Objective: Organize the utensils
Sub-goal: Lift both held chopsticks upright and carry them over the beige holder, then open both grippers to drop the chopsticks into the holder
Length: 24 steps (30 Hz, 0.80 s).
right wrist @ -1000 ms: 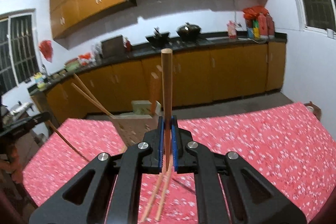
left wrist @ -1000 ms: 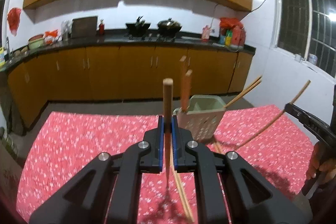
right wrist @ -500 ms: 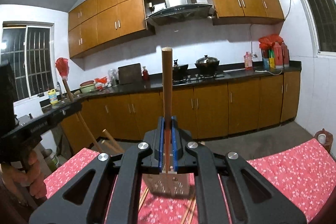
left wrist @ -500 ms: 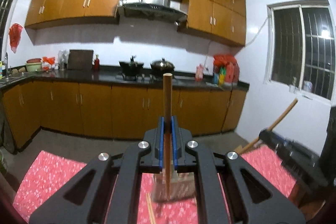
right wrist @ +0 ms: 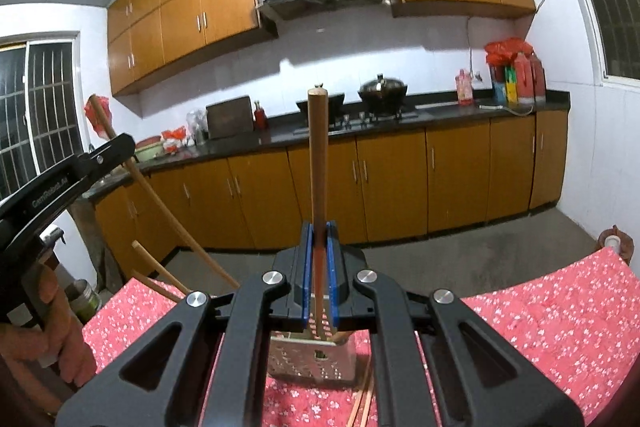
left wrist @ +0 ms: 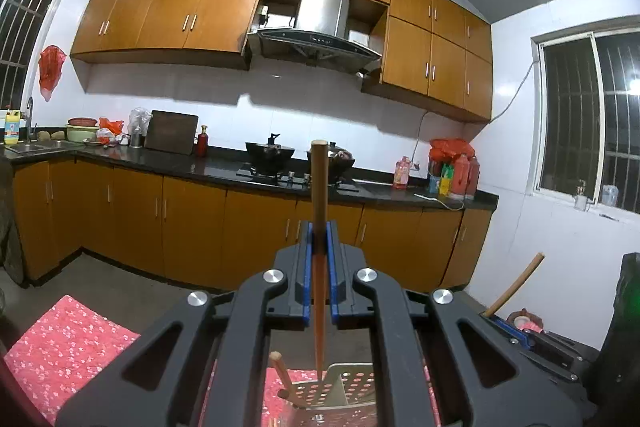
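Note:
My left gripper [left wrist: 319,231] is shut on an upright wooden chopstick [left wrist: 319,187]; its lower tip hangs at the rim of the perforated utensil holder [left wrist: 348,387]. A further chopstick [left wrist: 282,371] leans in the holder. My right gripper [right wrist: 319,231] is shut on a second upright chopstick [right wrist: 318,155], whose lower end reaches the top of the holder [right wrist: 312,363]. Each gripper shows in the other's view: the right gripper [left wrist: 494,319] low at the right, the left gripper [right wrist: 128,143] at the left with its chopstick [right wrist: 160,203] slanting down toward the holder.
The holder stands on a table with a red floral cloth [right wrist: 540,319]. Loose chopsticks [right wrist: 364,403] lie on the cloth by the holder. A person's hand [right wrist: 48,331] grips the left handle. Kitchen cabinets and a counter [left wrist: 224,167] run along the far wall.
Both grippers have risen and closed in over the holder with their chopsticks. The holder has slid from ahead of the fingers to right below them, and most of the table has dropped out of view.

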### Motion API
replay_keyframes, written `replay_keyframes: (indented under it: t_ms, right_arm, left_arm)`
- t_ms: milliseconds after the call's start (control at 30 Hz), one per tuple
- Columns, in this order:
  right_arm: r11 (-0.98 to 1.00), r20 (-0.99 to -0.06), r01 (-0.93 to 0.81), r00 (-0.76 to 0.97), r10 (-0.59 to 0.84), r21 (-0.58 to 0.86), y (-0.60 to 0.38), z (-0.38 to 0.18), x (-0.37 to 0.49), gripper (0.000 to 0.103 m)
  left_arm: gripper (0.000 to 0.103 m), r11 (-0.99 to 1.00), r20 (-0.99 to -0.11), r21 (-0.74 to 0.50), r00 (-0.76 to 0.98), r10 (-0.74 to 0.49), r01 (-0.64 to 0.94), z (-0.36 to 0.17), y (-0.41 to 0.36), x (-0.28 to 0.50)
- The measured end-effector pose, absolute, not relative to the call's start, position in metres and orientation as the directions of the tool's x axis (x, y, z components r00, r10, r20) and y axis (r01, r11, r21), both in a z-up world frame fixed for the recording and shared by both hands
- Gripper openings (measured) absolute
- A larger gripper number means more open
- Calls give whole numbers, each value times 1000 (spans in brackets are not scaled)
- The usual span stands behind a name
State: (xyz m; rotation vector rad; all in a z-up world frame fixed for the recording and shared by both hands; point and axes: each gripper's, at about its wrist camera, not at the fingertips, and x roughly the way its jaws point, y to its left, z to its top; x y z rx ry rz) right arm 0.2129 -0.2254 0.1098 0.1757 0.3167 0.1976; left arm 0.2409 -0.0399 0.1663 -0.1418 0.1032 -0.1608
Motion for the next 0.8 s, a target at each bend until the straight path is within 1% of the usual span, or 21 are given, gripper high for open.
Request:
replay_keyframes:
  t_ms: [167, 367, 467, 633, 700, 733, 800]
  right_arm:
    - [964, -318, -171, 920, 230, 204, -222, 103, 217, 8]
    - [960, -345, -172, 907, 242, 220, -222, 101, 220, 8]
    - [960, -341, -171, 909, 241, 224, -223, 104, 217, 8]
    - [958, -314, -176, 918, 243, 225, -225, 114, 208, 8]
    - [960, -304, -179, 922, 240, 217, -223, 118, 205, 12]
    - [962, -303, -175, 924, 234, 208, -223, 118, 204, 18]
    - [971, -327, -161, 921, 211, 175, -216, 115, 210, 18]
  left_arm:
    - [8, 978, -135, -132, 975, -179, 162, 146, -46, 251]
    - [10, 973, -191, -161, 962, -193, 164, 132, -40, 256]
    - [10, 973, -197, -163, 961, -194, 163, 132, -36, 252]
    - [14, 968, -186, -186, 962, -201, 166, 138, -28, 242]
    - [17, 966, -175, -196, 963, -206, 171, 142, -25, 237]
    - [18, 967, -167, -193, 965, -202, 169, 144, -25, 233]
    - [18, 972, -159, -175, 969, -188, 159, 144, -25, 230]
